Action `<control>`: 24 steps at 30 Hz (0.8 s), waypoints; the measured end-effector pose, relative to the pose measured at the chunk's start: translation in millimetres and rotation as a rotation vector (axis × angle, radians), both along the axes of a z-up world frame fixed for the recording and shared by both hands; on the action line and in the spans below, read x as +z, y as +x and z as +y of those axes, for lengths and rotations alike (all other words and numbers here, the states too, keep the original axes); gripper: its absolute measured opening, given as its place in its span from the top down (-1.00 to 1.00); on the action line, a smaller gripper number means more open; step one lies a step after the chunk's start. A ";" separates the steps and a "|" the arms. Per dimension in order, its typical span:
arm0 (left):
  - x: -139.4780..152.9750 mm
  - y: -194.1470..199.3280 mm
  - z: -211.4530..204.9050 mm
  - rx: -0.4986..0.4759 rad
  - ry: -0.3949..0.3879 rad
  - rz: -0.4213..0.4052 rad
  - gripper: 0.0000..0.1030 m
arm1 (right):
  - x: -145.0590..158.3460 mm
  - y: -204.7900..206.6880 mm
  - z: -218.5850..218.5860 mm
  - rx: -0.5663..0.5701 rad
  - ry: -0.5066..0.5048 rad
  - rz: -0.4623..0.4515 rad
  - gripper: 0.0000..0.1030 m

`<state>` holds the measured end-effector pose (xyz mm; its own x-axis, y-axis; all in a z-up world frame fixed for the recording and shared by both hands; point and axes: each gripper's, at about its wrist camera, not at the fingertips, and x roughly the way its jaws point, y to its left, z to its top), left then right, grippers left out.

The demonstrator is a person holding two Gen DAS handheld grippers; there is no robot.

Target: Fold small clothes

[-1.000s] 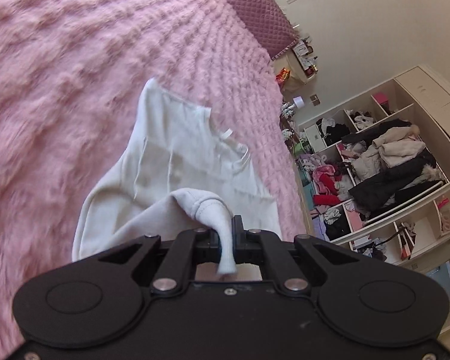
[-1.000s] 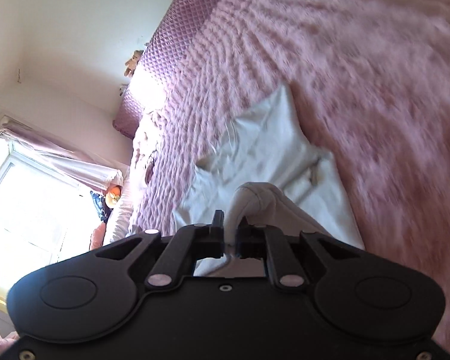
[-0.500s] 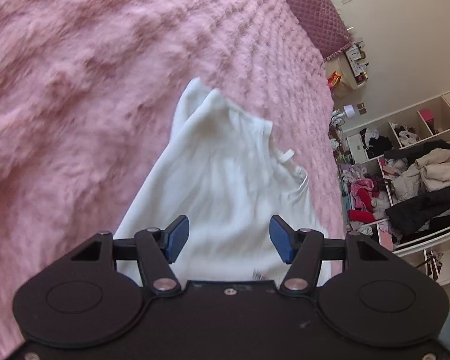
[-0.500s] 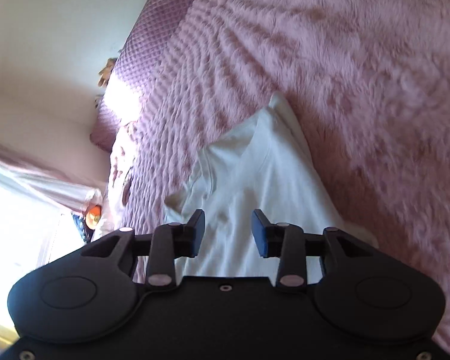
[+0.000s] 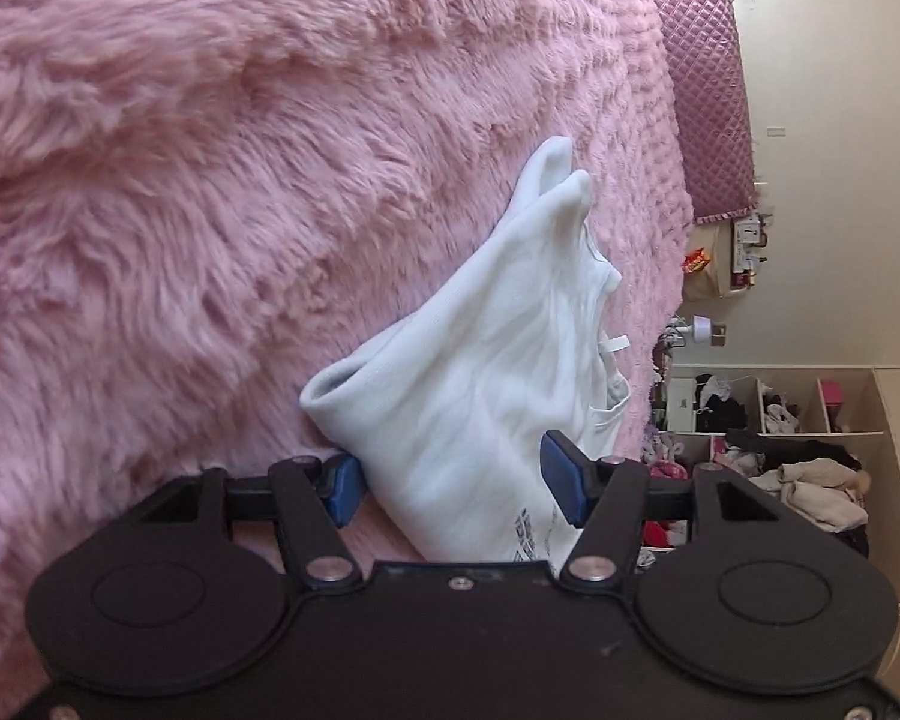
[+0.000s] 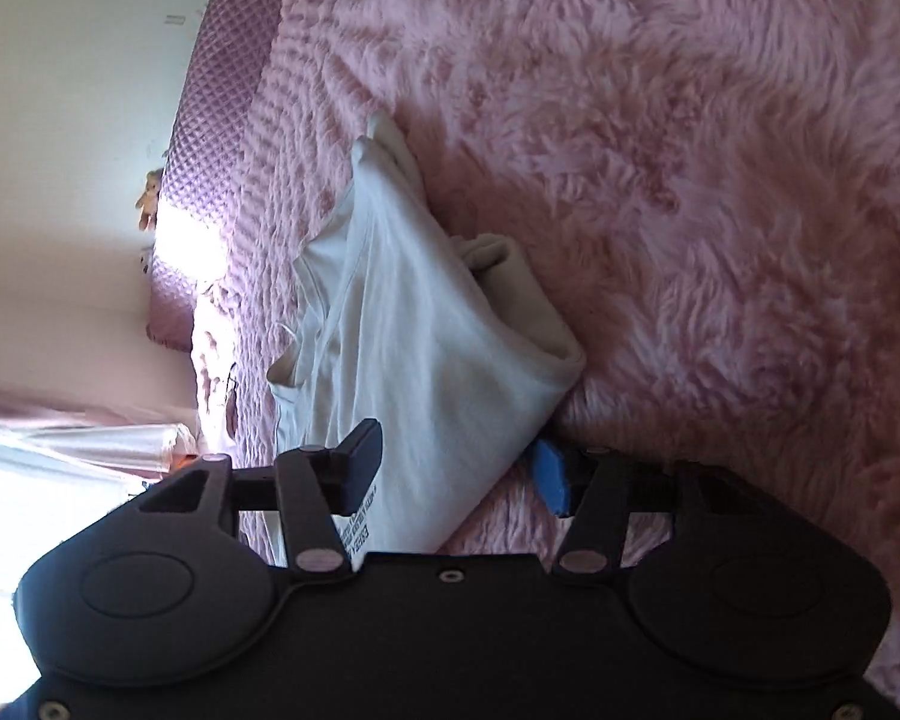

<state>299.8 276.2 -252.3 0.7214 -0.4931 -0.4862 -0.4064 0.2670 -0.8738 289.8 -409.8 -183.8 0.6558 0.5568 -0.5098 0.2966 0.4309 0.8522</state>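
Pink fluffy bedspread [image 5: 180, 192] carrying one folded white garment [image 5: 480, 396].
Left gripper [image 5: 453, 483] and right gripper [image 6: 459, 468] are both standing with jaws apart, straddling the garment's near end; headboard [image 5: 705, 90] is lying far.

left tool [image 5: 453, 483] spread wide, right tool [image 6: 456, 471] likewise

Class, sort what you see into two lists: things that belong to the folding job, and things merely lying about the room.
Belongs to the job:
white top
left hand-held gripper
right hand-held gripper
pink blanket

Just lying about:
shelves of clothes
quilted headboard
window
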 end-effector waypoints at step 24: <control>45.9 -90.7 14.6 -0.044 0.236 -0.067 0.86 | 38.2 -39.0 -3.3 0.085 -0.386 0.005 0.85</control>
<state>209.0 290.8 -206.4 0.7362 -0.4037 -0.5432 -0.3328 0.4828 -0.8100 250.9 -413.1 -145.5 0.6124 0.3757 -0.6956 0.2497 0.7429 0.6211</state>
